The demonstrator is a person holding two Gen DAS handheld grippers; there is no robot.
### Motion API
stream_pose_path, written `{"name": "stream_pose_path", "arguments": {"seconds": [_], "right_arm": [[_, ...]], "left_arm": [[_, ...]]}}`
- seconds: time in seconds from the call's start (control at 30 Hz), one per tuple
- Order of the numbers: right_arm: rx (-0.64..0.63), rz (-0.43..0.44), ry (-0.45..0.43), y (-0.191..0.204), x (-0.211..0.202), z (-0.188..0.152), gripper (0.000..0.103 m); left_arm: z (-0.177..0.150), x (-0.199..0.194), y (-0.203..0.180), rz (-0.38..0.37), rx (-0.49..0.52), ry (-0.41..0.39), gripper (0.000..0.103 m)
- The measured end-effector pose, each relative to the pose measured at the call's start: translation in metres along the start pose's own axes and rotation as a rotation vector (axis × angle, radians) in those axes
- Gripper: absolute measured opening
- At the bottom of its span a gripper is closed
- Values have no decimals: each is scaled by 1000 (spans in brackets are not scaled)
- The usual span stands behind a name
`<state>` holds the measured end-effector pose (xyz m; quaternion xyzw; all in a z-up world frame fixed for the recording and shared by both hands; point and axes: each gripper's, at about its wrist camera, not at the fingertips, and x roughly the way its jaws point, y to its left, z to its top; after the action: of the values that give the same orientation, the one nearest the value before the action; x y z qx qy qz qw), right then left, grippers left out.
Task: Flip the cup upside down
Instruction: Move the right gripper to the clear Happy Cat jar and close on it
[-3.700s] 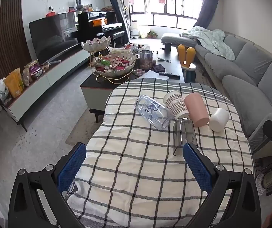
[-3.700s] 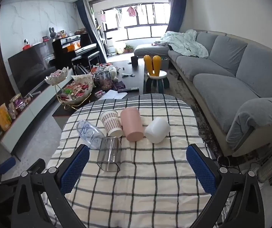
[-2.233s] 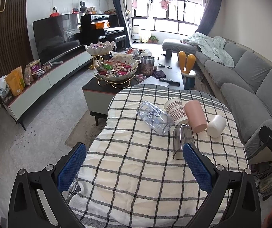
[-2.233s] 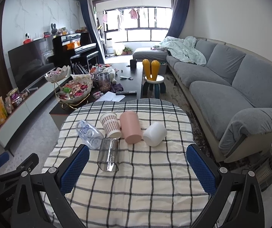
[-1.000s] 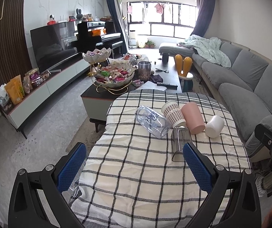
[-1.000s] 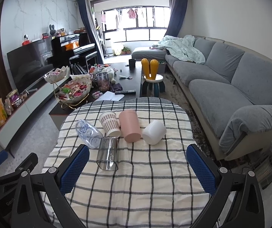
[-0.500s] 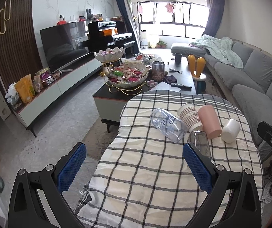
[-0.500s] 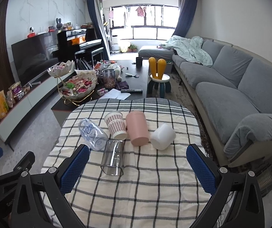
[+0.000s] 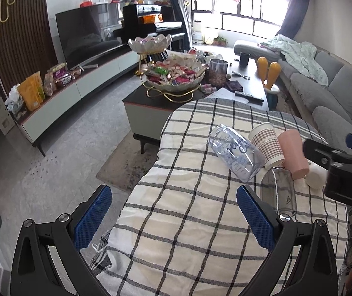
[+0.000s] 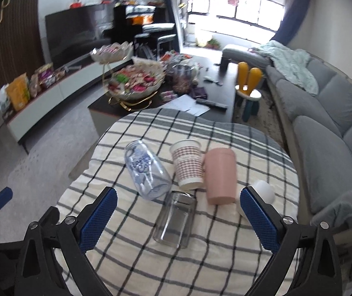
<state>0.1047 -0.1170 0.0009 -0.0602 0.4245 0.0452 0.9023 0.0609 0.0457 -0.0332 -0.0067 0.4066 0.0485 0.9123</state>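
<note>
Left view: the left gripper is wide open and holds nothing, over the near edge of the counter; five cups lie on their sides near the far edge. Right view: the right gripper is wide open around the clear glass cup, maybe to grab it; the pink cup lies just beside.

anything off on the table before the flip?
All five vessels lie on their sides on the checked tablecloth, none upright: clear square glass, lettered clear jar, patterned paper cup, pink cup, white cup. They are bunched together. No spill visible. Both tongs open, holding nothing.
</note>
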Motion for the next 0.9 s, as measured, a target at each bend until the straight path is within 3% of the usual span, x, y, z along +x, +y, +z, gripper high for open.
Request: {"name": "stream_pose_path", "arguments": {"seconds": [0.37, 0.6, 0.8, 0.9], "right_arm": [[-202, 93, 239, 38, 103, 41, 95], [-292, 98, 368, 54, 160, 43, 91], [-303, 96, 449, 56, 190, 38, 90], [-295, 107, 486, 56, 203, 35, 85]], "left_arm": [[3, 52, 1, -9, -48, 110, 103], [4, 85, -4, -20, -77, 186, 103], [5, 107, -3, -15, -100, 222, 103], [6, 114, -2, -14, -106, 233, 103]]}}
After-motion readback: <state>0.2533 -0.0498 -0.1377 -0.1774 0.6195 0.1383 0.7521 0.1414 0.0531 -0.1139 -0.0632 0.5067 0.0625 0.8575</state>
